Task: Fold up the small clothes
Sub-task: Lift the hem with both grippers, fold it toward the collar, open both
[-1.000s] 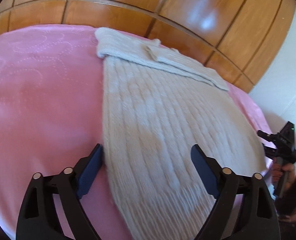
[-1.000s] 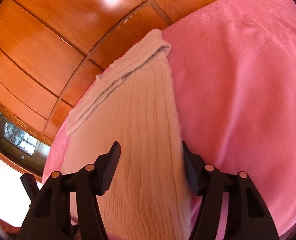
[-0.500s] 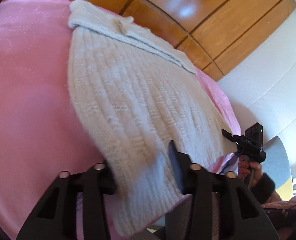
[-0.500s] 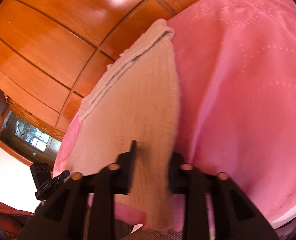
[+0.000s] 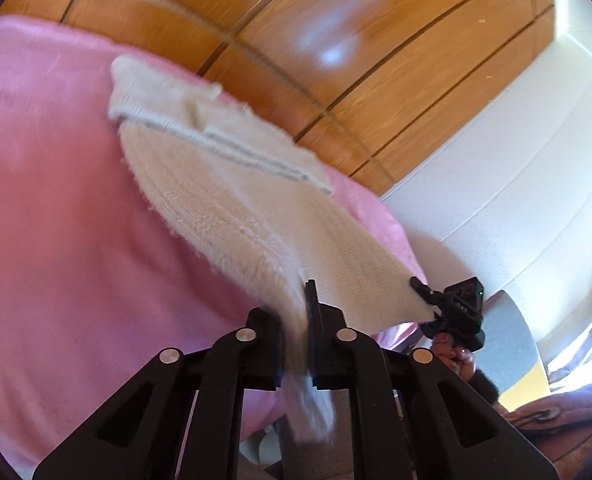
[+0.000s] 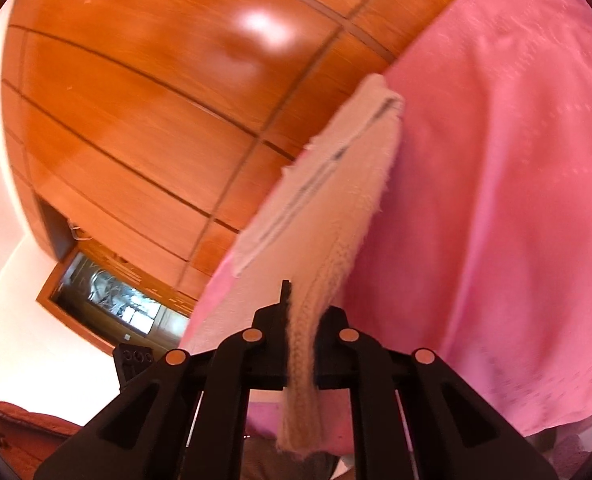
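A cream knitted garment (image 5: 232, 200) lies on a pink bedspread (image 5: 56, 240), its folded far end near the wooden headboard. My left gripper (image 5: 296, 320) is shut on its near left corner and holds it lifted off the bed. My right gripper (image 6: 302, 320) is shut on the near right corner of the garment (image 6: 336, 216), also lifted. The near hem hangs stretched between the two grippers. The right gripper also shows in the left wrist view (image 5: 456, 304), and the left gripper shows in the right wrist view (image 6: 134, 360).
A glossy wooden headboard (image 5: 296, 40) stands behind the bed. A white wall (image 5: 516, 160) is to the right. The pink bedspread (image 6: 496, 200) spreads wide beside the garment. A brown cushion (image 5: 556, 420) lies low at the right.
Both grippers went from open over the near hem to shut on its corners. They have raised the hem off the bed, and the views have tilted upward.
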`<state>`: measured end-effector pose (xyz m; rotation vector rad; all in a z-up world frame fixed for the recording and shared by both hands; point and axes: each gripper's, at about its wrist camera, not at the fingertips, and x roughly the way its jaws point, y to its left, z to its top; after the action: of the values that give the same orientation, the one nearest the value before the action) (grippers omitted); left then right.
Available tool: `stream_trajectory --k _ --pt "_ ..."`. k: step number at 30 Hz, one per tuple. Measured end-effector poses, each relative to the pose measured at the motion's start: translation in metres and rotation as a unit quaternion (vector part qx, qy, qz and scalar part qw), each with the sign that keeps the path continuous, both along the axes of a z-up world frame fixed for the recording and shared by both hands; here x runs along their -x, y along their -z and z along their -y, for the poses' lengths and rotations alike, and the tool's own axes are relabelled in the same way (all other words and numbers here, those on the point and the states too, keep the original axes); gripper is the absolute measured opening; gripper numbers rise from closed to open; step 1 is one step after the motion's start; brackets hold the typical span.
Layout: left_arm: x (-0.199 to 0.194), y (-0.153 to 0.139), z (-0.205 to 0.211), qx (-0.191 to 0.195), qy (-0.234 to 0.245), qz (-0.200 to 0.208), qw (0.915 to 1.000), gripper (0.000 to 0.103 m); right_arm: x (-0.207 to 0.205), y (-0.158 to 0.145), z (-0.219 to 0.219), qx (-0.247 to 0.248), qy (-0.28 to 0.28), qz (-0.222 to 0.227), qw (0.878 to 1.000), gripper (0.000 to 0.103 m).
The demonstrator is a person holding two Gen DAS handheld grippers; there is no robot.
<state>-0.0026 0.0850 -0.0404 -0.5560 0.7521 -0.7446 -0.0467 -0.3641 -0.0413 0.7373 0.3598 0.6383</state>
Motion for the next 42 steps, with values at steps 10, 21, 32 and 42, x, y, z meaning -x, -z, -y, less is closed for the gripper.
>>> stream_trajectory --k 10,21,32,42 --pt "0.011 -0.008 -0.013 0.034 -0.019 0.019 0.9991 0.005 0.022 -0.027 -0.011 -0.013 -0.012 0.053 0.998 0.006" --pt "0.059 -0.063 -0.050 0.128 0.013 0.062 0.9897 0.005 0.089 -0.035 0.008 -0.053 -0.048 0.124 0.990 0.006" --pt "0.060 -0.069 -0.076 0.201 0.022 0.018 0.9791 0.005 0.168 -0.029 0.017 -0.088 -0.077 0.188 0.975 0.007" --pt "-0.041 -0.046 -0.074 0.193 -0.023 -0.045 0.9800 0.005 0.061 -0.048 0.030 -0.138 -0.060 0.110 0.982 0.007"
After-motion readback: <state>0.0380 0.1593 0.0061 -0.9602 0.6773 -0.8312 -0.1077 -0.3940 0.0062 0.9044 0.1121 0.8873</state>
